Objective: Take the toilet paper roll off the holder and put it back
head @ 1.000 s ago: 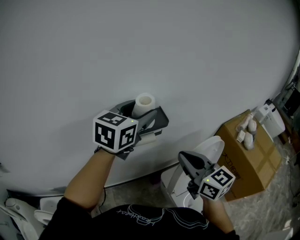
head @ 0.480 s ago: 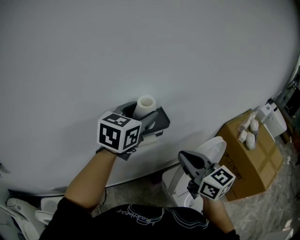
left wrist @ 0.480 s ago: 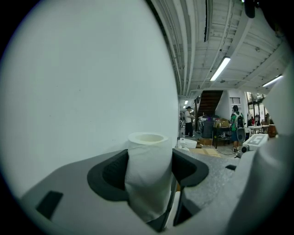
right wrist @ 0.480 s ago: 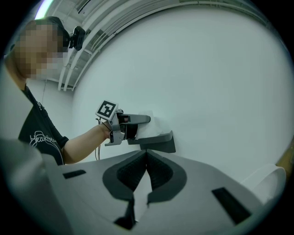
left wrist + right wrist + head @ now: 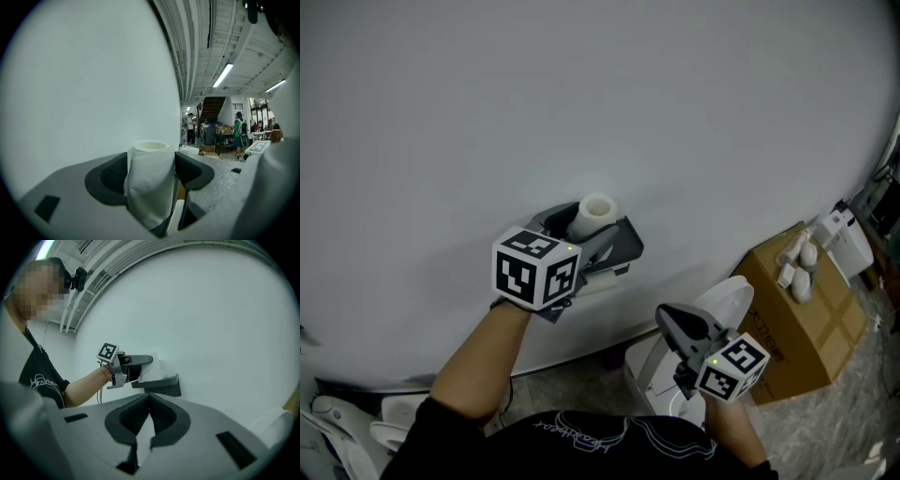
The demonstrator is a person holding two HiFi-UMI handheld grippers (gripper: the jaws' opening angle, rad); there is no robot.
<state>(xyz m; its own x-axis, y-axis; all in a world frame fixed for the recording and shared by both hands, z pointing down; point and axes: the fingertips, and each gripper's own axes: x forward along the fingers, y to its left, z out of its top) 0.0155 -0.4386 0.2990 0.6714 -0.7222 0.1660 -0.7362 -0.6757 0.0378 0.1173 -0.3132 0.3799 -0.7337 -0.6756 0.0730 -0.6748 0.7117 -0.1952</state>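
My left hand-held gripper (image 5: 581,230) is at the wall-mounted holder (image 5: 623,246), just left of the middle of the head view. The toilet paper roll (image 5: 596,210) stands upright between its jaws, core opening facing up. In the left gripper view the roll (image 5: 149,183) fills the gap and both pads lie against its sides, so I call this a hold on the roll. It is a light one, since these jaws have just been opening a little.

The roll sits at the dark grey holder against the pale wall (image 5: 581,94). The gripper body hides whether its bottom end rests fully on the holder.

My right hand-held gripper (image 5: 670,317) hangs at the lower right of the head view, well apart from the holder. Its jaws are closed on each other with nothing between them, and it looks across at the left one and takes no part.

I judge the step in hand to be the one at the holder itself, with the grip easing while the roll stands in place. If the roll is seated, the next move calls for spreading the jaws clear of both sides. I would then draw the gripper straight back towards me, so the pads do not drag the soft paper or tip the roll. If it has yet to come off, I must close firmly again and lift it straight up, clear of the holder.
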